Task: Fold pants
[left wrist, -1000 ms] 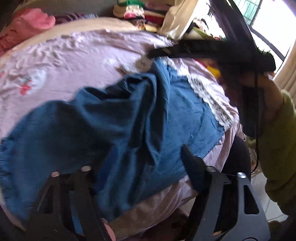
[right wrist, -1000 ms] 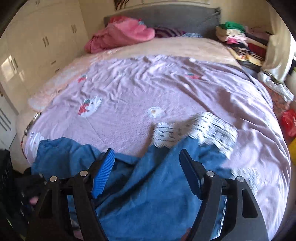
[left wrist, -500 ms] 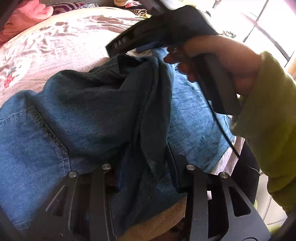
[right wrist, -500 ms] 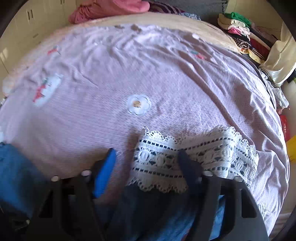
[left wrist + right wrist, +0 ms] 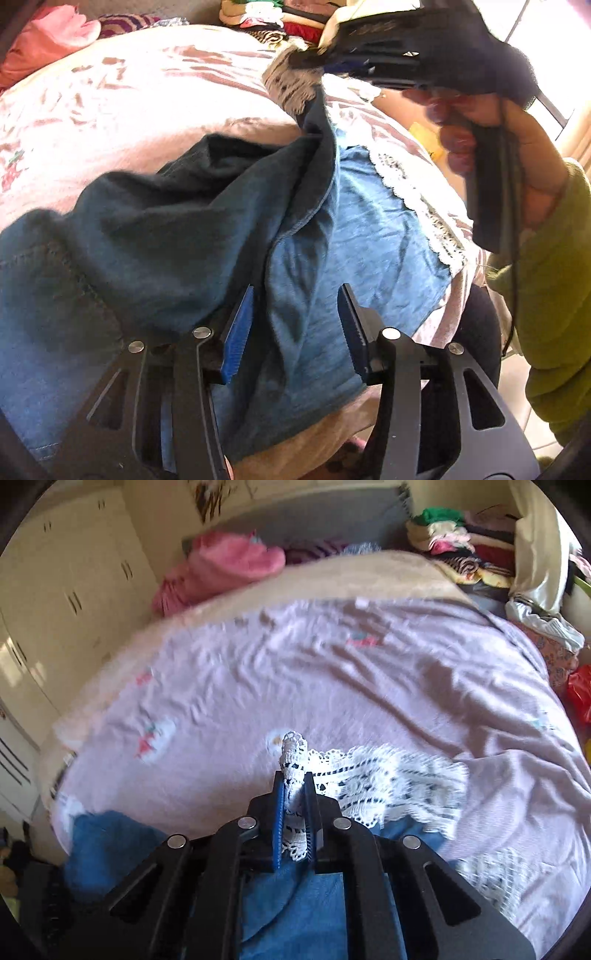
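Observation:
Blue denim pants (image 5: 155,236) with white lace hems (image 5: 388,779) lie on a pink bedspread (image 5: 332,672). My right gripper (image 5: 294,786) is shut on the lace hem of one leg and holds it lifted; in the left wrist view it (image 5: 306,61) hangs above the bed with that leg draped down from it. My left gripper (image 5: 295,317) is open, its blue-padded fingers astride a fold of denim near the bed's front edge. The other leg (image 5: 369,236) lies flat on the bed.
A pink blanket (image 5: 229,565) and stacked clothes (image 5: 461,539) sit at the head of the bed. White wardrobes (image 5: 55,602) stand at left. The bed's front edge (image 5: 332,424) drops off just below my left gripper.
My right gripper has shut on the lace hem and lifted it. My left gripper has opened and let go of the denim fold it was pinching.

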`<state>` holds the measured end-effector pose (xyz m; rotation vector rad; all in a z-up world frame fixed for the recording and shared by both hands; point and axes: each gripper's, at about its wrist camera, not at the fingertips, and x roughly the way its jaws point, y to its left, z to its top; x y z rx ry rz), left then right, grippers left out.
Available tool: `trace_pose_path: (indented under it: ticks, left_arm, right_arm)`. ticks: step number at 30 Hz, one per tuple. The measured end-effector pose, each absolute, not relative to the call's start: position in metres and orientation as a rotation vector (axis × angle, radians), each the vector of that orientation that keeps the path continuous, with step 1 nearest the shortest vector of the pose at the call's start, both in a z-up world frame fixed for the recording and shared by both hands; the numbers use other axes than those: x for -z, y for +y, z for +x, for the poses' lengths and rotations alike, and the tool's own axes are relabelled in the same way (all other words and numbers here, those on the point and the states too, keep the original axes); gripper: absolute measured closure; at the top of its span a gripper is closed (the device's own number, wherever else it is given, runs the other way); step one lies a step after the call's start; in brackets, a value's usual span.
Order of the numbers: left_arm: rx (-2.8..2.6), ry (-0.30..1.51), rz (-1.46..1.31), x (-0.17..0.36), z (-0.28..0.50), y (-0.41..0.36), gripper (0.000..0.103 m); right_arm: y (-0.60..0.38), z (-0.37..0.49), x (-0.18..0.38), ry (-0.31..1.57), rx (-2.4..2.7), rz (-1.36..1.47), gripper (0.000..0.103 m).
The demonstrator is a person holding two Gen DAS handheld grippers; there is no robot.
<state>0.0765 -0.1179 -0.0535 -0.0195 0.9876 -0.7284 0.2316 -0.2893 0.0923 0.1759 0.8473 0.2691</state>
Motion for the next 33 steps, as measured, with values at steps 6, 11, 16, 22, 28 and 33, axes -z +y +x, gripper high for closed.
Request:
trace_pose_path:
  ticks: [6, 11, 16, 22, 28, 33]
  left_arm:
    - [0.719, 0.974, -0.020, 0.050, 0.075, -0.122, 0.070]
    - [0.718, 0.982, -0.034, 0.052, 0.081, -0.117, 0.102]
    - [0.743, 0.939, -0.021, 0.035, 0.079, -0.107, 0.103]
    - [0.777, 0.936, 0.023, 0.034, 0.073, -0.103, 0.102]
    - [0.803, 0.961, 0.092, 0.048, 0.065, -0.115, 0.102]
    - [0.796, 0.958, 0.182, 0.057, 0.053, -0.127, 0.102]
  right_arm:
    - [-0.313, 0.213, -0.127, 0.755, -0.259, 0.238, 0.095]
    - [-0.337, 0.190, -0.138, 0.710, -0.229, 0.309, 0.095]
    - [-0.367, 0.144, -0.135, 0.682, -0.176, 0.401, 0.095]
    - [-0.397, 0.070, -0.104, 0.719, -0.069, 0.498, 0.095]
    - [-0.413, 0.032, -0.044, 0.865, 0.028, 0.588, 0.095]
    - [-0.415, 0.013, -0.021, 0.902, 0.060, 0.617, 0.095]
